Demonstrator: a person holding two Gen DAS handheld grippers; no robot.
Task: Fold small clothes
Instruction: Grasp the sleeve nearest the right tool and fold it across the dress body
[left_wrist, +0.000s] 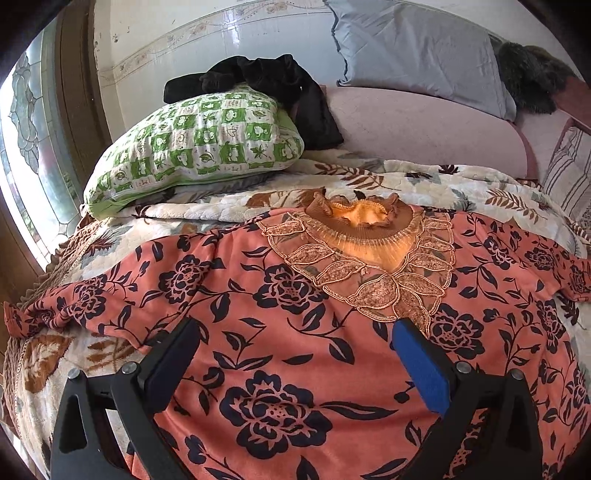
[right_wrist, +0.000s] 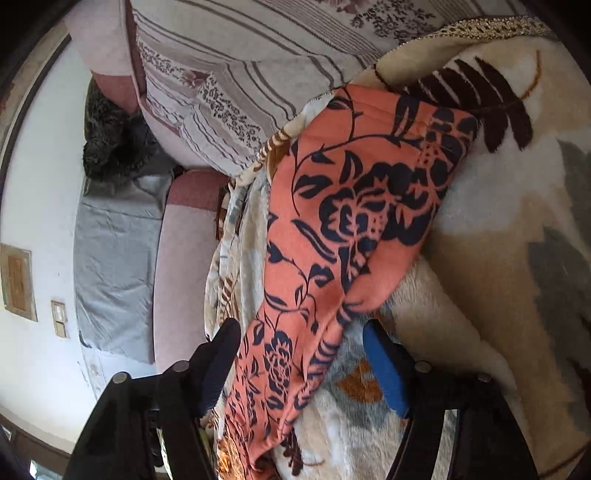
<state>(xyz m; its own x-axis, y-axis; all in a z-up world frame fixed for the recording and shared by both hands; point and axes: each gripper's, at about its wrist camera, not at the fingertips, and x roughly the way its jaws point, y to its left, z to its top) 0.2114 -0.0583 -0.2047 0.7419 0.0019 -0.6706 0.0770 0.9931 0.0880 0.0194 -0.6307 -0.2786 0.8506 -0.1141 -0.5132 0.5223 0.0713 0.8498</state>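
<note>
A coral-orange top printed with dark navy flowers (left_wrist: 295, 295) lies spread flat on the leaf-patterned fleece blanket (left_wrist: 443, 181) (lace collar toward the pillows). The left gripper (left_wrist: 295, 328) hovers over its chest, fingers spread; the right gripper (right_wrist: 301, 332), also spread, straddles one sleeve (right_wrist: 351, 206).

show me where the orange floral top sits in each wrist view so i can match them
Left wrist: the orange floral top lies spread flat across the lower half of the picture, collar up, under the open left gripper.
Right wrist: only its sleeve shows, a diagonal band from centre to bottom, running between the open right gripper fingers.
Shared landmark: the grey pillow, top right in the left view, left side in the right view.
</note>
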